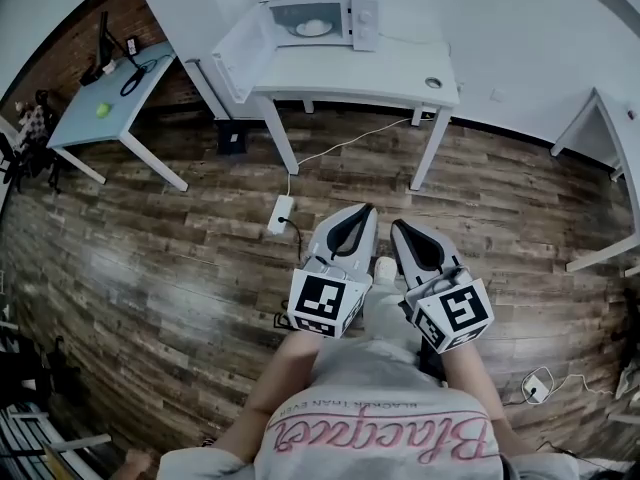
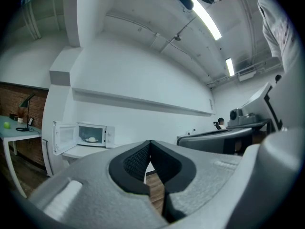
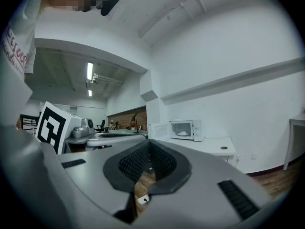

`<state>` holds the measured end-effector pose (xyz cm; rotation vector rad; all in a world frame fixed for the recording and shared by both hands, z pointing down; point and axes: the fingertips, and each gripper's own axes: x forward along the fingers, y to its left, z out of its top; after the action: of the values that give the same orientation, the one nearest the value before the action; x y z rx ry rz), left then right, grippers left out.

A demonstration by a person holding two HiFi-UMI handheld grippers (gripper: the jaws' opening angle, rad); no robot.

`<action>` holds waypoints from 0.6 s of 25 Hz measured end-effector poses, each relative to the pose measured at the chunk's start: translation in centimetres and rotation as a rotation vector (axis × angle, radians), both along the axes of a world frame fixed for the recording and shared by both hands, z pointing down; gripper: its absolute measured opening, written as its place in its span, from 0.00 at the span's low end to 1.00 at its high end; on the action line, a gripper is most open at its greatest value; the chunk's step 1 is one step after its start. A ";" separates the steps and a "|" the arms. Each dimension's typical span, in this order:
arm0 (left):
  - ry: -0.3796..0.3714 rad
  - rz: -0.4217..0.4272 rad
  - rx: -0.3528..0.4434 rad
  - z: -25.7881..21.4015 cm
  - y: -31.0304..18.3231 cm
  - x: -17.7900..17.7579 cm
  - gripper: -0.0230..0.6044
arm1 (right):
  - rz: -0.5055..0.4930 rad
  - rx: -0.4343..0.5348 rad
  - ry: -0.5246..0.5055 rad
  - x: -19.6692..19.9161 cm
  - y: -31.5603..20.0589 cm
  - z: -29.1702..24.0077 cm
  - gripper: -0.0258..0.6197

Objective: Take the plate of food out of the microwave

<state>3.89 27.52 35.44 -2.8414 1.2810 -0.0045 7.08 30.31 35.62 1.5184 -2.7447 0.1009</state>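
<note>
We are holding the grey left gripper [image 1: 362,211] and grey right gripper [image 1: 399,226] with jaws together, empty. The white plate of food [image 1: 313,28] is sitting far ahead inside the open white microwave [image 1: 366,24] on the white table [image 1: 380,73].

Plate [image 1: 313,28] in microwave [image 1: 364,23] on table [image 1: 370,70], desk [image 1: 80,123] to its left, power strip [image 1: 281,214] on floor before the table

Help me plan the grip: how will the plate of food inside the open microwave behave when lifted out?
The plate of food looks white and flat, probably ceramic: likely stiff but breakable. The food is heaped on top, so tilting may spill it. It shows too small to judge weight.
</note>
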 end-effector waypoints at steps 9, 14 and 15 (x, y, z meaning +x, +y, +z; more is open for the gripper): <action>0.014 -0.035 0.006 -0.4 -5.2 0.3 0.05 | -0.055 0.013 0.002 0.0 -5.9 -0.4 0.06; 0.020 -0.080 -0.012 0.0 -8.3 -0.2 0.05 | -0.057 -0.025 0.027 0.3 -9.6 0.4 0.06; 0.023 -0.091 -0.019 0.2 -9.0 -0.3 0.05 | -0.064 -0.028 0.033 0.3 -10.4 0.5 0.06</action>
<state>3.57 18.49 35.61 -2.8042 1.4216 0.0147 7.41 19.93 36.13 1.4115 -2.7507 0.1129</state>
